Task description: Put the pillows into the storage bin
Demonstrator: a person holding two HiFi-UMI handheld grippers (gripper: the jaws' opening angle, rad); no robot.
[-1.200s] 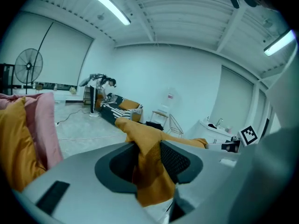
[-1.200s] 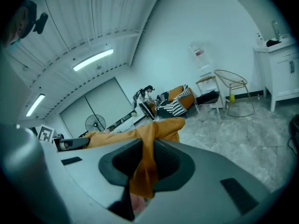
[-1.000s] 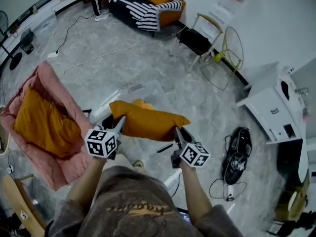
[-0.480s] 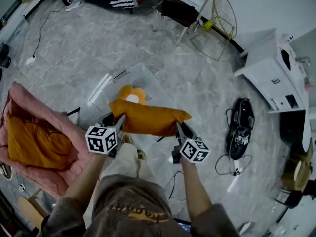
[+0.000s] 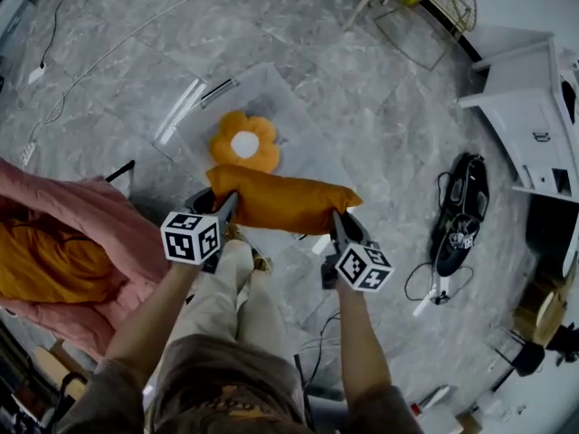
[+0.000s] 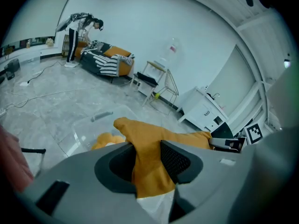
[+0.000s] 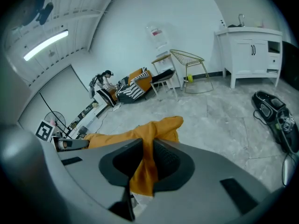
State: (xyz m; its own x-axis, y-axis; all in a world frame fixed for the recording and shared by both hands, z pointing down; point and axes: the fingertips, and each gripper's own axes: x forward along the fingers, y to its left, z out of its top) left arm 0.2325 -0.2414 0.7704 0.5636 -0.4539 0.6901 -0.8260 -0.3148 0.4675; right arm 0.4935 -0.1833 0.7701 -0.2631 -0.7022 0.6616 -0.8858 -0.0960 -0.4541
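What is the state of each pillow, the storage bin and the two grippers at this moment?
orange pillow: held at both ends, hanging over the bin's near side.
flower pillow: lying inside the bin.
storage bin: open, no lid on it.
left gripper: shut on the orange pillow's left end.
right gripper: shut on its right end.
second orange pillow: lying on the pink cushion, outside the bin.

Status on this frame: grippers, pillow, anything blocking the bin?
Both shut on orange pillow: left gripper at its left end, right gripper at right. Pillow level above clear bin near side; flower cushion inside. Nothing blocking.
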